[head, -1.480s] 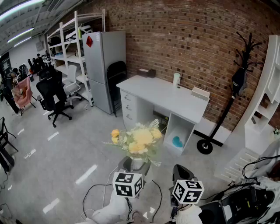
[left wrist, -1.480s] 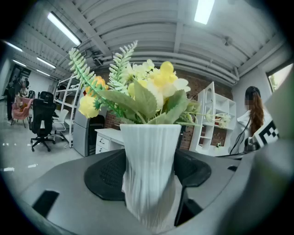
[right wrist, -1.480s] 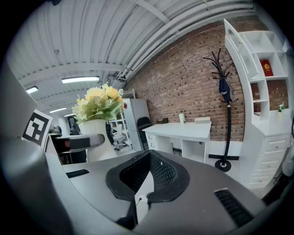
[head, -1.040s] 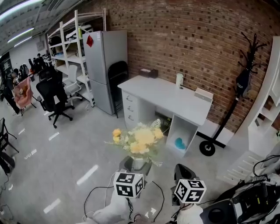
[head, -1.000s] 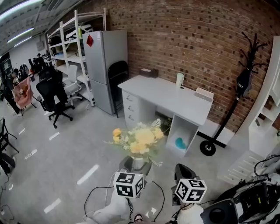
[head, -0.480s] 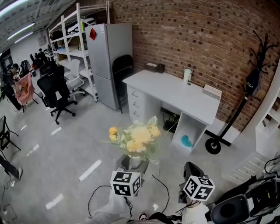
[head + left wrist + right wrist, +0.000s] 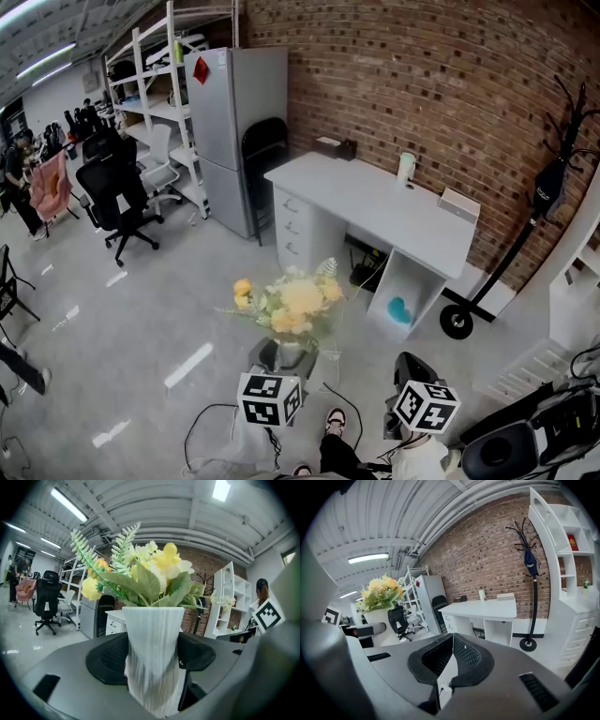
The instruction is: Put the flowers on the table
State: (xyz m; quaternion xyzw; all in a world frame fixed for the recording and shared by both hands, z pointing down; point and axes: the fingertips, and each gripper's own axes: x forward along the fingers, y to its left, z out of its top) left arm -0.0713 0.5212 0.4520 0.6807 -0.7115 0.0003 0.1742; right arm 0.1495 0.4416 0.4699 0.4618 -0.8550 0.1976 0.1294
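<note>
A bunch of yellow and cream flowers [image 7: 292, 305] stands in a ribbed white vase [image 7: 290, 354]. My left gripper [image 7: 284, 360] is shut on the vase and holds it upright above the floor. In the left gripper view the vase [image 7: 153, 634] fills the gap between the dark pads, with the flowers [image 7: 140, 573] above. The white table [image 7: 375, 202] stands ahead against the brick wall, some way off. My right gripper [image 7: 409, 373] hangs to the right of the vase, shut and empty [image 7: 451, 660]. The right gripper view also shows the flowers [image 7: 382, 592] at left and the table [image 7: 487, 607].
On the table are a cup [image 7: 405, 167], a flat box [image 7: 457, 203] and a dark box [image 7: 333, 147]. A grey fridge [image 7: 239, 122] and a black chair [image 7: 262, 155] stand left of it, a coat stand [image 7: 544, 197] right. Cables [image 7: 216, 412] lie on the floor.
The head view has moved forward, so the table is nearer and further right. Both grippers keep their hold and spacing. A shoe now shows at the bottom edge.
</note>
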